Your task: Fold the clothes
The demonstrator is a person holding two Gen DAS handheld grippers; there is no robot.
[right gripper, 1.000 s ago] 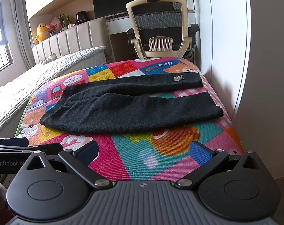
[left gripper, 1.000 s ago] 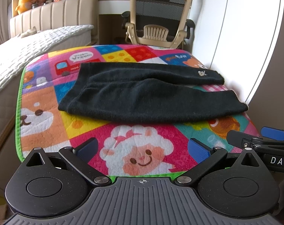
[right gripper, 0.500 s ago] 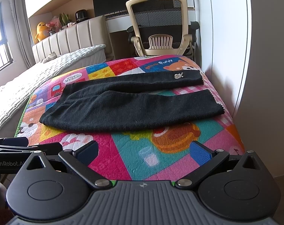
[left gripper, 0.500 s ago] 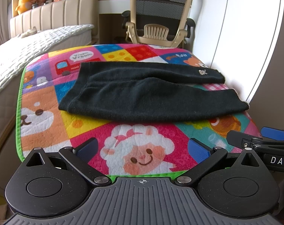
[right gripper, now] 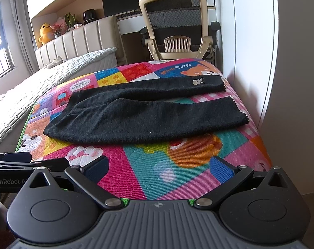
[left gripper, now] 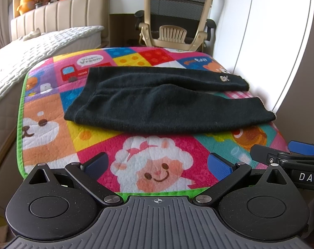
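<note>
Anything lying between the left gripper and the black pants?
Nothing: only bare colourful mat separates the left gripper from the black pants, seen in the left wrist view.

R gripper (right gripper: 158, 169) crept fwd toward black pants (right gripper: 136, 116); view slightly closer.

A home bedroom: a bed (right gripper: 59, 78) with padded headboard (right gripper: 78, 39), a plush duck (right gripper: 44, 33) on the shelf behind it, and an office chair (right gripper: 177, 27) beside it.

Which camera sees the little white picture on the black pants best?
The right wrist view. The white logo on the black pants sits nearer the middle of the picture, clear against the dark cloth. The left wrist view shows it too, but farther off to the right side.
</note>
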